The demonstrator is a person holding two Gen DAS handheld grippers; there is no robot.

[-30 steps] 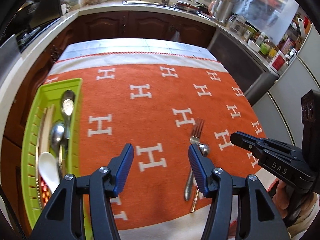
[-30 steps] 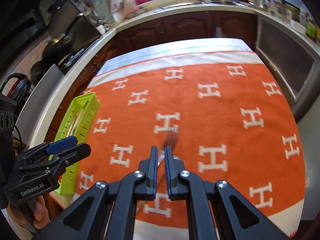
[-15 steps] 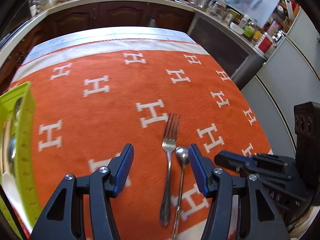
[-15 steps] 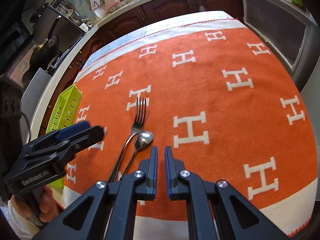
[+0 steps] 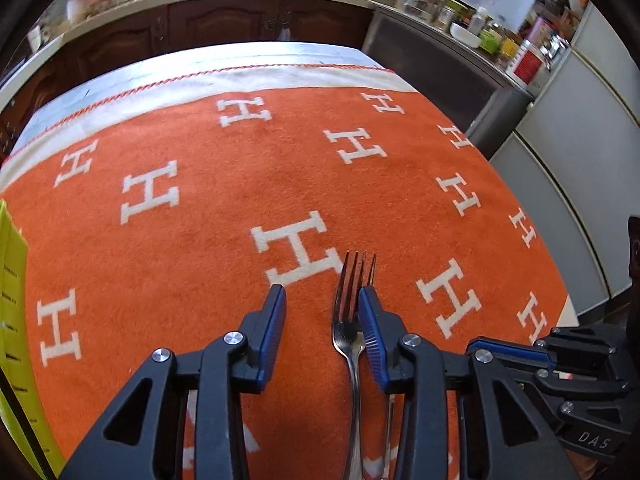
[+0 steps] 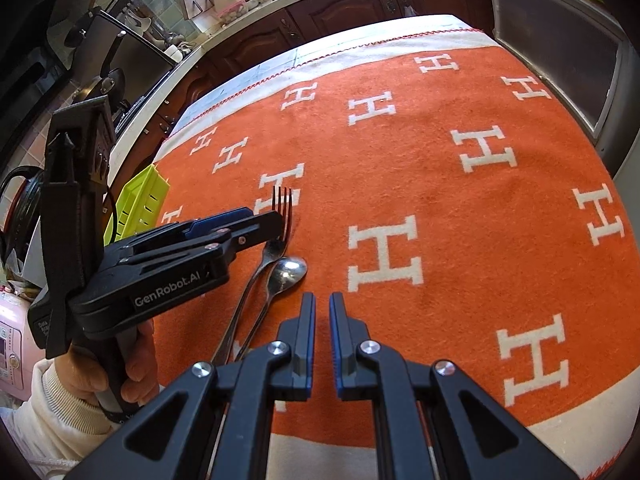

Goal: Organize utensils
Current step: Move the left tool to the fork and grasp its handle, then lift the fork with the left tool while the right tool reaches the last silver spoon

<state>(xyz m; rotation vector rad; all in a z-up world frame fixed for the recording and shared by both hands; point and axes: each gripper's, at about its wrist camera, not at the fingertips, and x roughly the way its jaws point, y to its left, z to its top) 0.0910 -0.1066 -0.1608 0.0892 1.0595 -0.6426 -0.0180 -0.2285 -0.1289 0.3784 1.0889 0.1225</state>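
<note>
A metal fork (image 5: 352, 308) lies on the orange cloth (image 5: 200, 264), tines away from me. My left gripper (image 5: 322, 300) is open and low over the fork's neck, with the fork close to its right finger. In the right wrist view the fork (image 6: 276, 236) and a small spoon (image 6: 286, 274) lie side by side, with the left gripper (image 6: 264, 220) reaching over the fork. My right gripper (image 6: 322, 308) is shut and empty, just right of the spoon. The lime green utensil tray (image 6: 138, 200) stands at the cloth's left edge.
The cloth covers a table with its front edge near me (image 6: 400, 444). The tray's rim also shows at the far left of the left wrist view (image 5: 12, 280). Kitchen counters and dark cabinets (image 5: 224, 24) ring the table. A grey appliance (image 6: 560, 44) stands at the right.
My left gripper has swung right from the tray side and come down over the fork. My right gripper has stayed shut and shifted right of the spoon.
</note>
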